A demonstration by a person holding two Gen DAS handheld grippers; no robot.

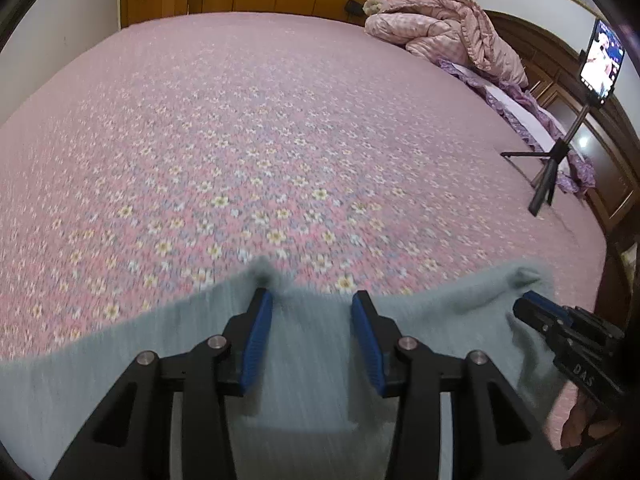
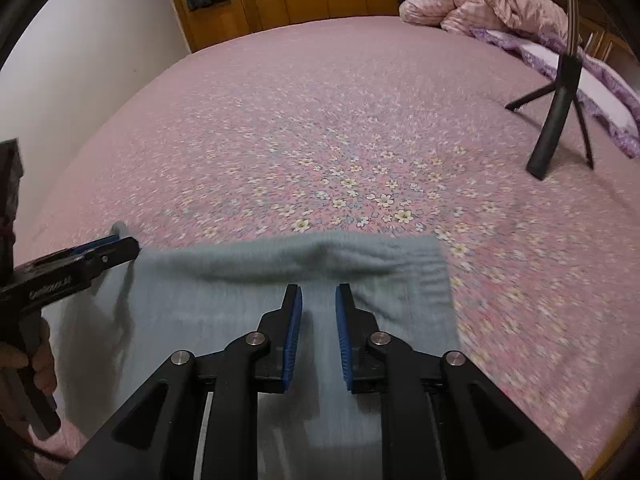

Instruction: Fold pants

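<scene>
The pale blue-grey knitted pants [image 1: 304, 360] lie flat on the bed's pink flower-printed quilted cover [image 1: 256, 152], under and ahead of both grippers. In the left wrist view, the left gripper [image 1: 312, 312] hangs over the cloth with its blue-padded black fingers [image 1: 256, 340] spread apart and nothing between them; a raised tuft of the cloth's far edge stands just past the left fingertip. Right of those fingers, the right gripper [image 1: 524, 308] reaches to a lifted corner of the cloth. In the right wrist view, that right gripper [image 2: 318, 300] shows its fingers [image 2: 294, 336] parted by a narrow gap, empty, above the pants [image 2: 248, 304], whose folded far edge lies just ahead of the tips. Far right of them a black tripod [image 2: 556, 128] stands on the bed.
</scene>
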